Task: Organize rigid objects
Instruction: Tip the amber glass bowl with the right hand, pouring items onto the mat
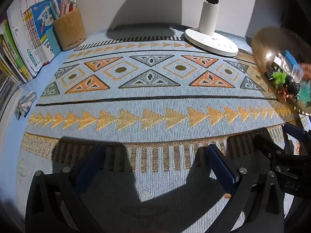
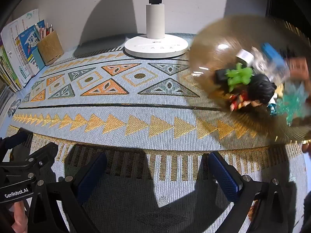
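A round brown tray point(image 2: 213, 44) at the right of the mat is blurred by motion and carries several small items: a green toy plant point(image 2: 240, 75), a black-haired figure point(image 2: 262, 91), a blue block point(image 2: 272, 55), a white roll point(image 2: 245, 56) and a teal piece point(image 2: 291, 103). In the left wrist view the tray point(image 1: 266, 40) shows at the far right. My left gripper point(image 1: 154, 155) stands open and empty over the mat's near edge. Beside it, my right gripper point(image 2: 157, 161) is open and empty too, with the tray ahead to its right.
A patterned blue and gold mat point(image 1: 155, 97) covers the desk. A white lamp base point(image 1: 211, 42) stands at the back, a cork pen holder point(image 1: 70, 31) and upright books point(image 1: 29, 38) at the back left. A blurred hand point(image 2: 300, 66) shows at the tray's right edge.
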`<state>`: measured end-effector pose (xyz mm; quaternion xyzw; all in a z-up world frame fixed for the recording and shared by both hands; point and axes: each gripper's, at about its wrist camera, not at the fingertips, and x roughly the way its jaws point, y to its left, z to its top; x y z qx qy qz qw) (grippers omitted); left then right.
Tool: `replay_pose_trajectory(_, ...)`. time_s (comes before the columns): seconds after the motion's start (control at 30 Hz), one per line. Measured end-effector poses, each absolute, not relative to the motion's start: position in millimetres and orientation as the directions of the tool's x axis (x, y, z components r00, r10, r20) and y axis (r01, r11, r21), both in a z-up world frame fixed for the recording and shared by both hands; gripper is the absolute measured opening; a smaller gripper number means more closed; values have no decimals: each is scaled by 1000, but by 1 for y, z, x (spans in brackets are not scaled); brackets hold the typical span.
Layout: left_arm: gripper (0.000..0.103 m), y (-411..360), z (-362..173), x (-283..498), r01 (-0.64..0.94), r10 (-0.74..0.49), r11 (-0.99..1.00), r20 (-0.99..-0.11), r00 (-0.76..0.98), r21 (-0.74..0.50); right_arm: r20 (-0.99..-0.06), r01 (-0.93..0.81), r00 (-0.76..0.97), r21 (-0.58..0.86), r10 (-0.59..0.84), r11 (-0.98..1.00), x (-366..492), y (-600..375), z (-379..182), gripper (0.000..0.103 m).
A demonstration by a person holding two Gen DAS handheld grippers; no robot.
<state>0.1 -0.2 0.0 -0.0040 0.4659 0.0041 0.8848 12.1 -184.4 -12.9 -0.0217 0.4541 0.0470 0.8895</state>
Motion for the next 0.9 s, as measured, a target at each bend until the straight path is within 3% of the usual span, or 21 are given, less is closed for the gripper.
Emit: replay_pose_trajectory(0.9,103,0,1,1,-15,-2,1000,-824,567,-13,-810,-104,582,5,65,995,14,-185,-12,103)
